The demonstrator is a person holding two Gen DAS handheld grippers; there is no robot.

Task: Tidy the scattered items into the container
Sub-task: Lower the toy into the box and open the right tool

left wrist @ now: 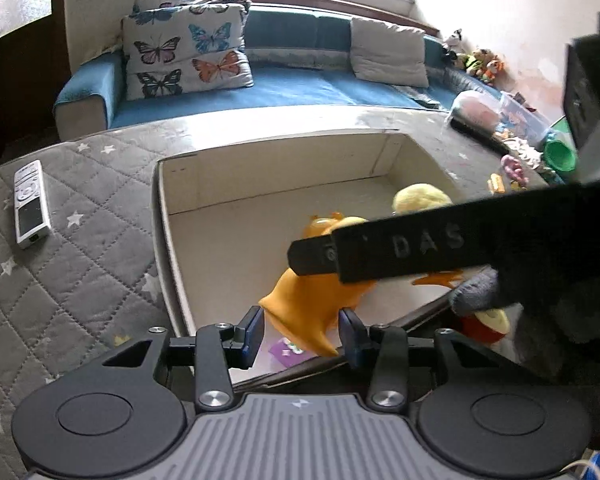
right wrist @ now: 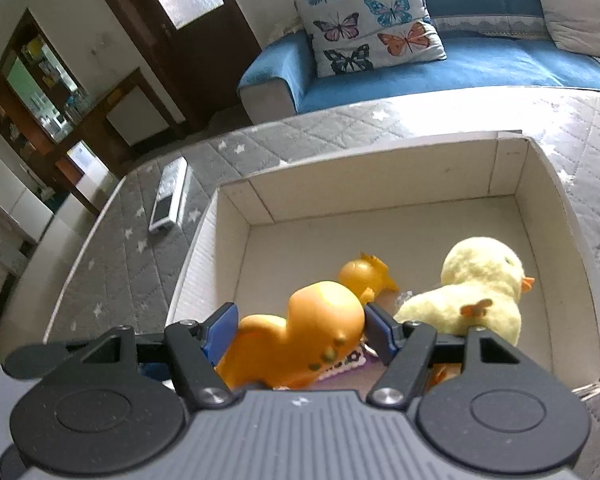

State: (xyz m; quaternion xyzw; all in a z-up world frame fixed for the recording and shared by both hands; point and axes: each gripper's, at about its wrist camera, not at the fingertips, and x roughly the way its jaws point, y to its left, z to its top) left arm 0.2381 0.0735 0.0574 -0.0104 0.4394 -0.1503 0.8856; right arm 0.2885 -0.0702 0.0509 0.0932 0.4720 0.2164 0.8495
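The right tool (right wrist: 298,330) is clamped on an orange rubber toy (right wrist: 300,336), holding it over the near part of the white cardboard box (right wrist: 380,184). The left tool (left wrist: 302,330) hangs released just above the box's near rim, the toy's tail between its spread fingers without clear contact. Inside the box, a yellow plush chick (right wrist: 476,288) lies at 3 o'clock and a small orange duck (right wrist: 364,274) near the middle; the floor toward 12 and 9 o'clock stays bare. A remote (left wrist: 30,204) lies on the quilted table (left wrist: 80,240) at 9 o'clock, well apart from the box's edge.
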